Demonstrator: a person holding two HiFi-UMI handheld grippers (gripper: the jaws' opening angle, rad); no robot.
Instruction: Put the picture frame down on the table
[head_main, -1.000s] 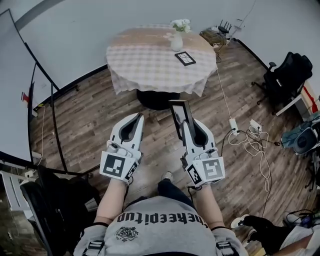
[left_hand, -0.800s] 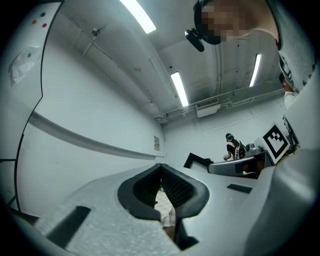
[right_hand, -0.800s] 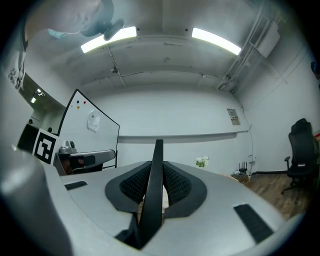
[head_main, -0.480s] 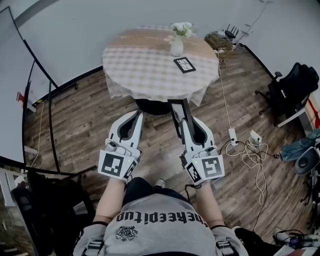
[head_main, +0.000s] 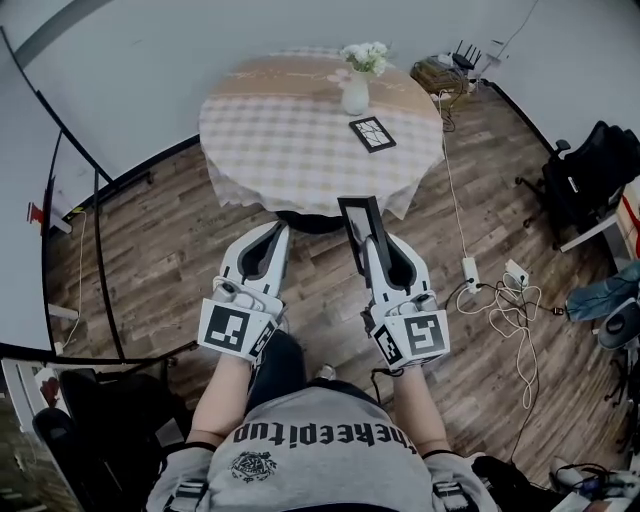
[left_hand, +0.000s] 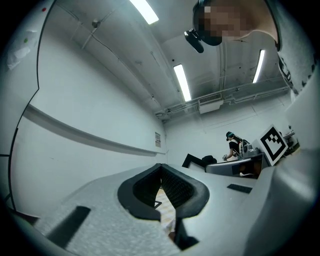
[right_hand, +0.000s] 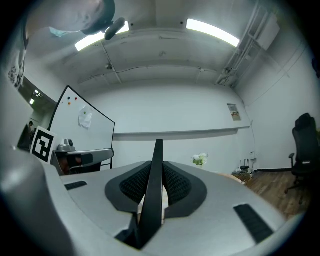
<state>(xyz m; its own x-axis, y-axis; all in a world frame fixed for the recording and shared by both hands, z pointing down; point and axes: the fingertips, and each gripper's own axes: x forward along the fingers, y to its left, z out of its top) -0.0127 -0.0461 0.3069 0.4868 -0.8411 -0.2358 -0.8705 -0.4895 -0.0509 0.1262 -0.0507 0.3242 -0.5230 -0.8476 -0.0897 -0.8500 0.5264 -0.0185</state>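
A white vase (head_main: 355, 93) of flowers (head_main: 365, 55) stands near a flat dark square (head_main: 372, 133), perhaps a photo. A power strip (head_main: 468, 268) and cables (head_main: 520, 320) lie on the wooden floor (head_main: 170, 240).

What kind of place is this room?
Probably an office or lab room, not a home: a whiteboard, a black office chair at the side, and a power strip with loose cables on the wooden floor.
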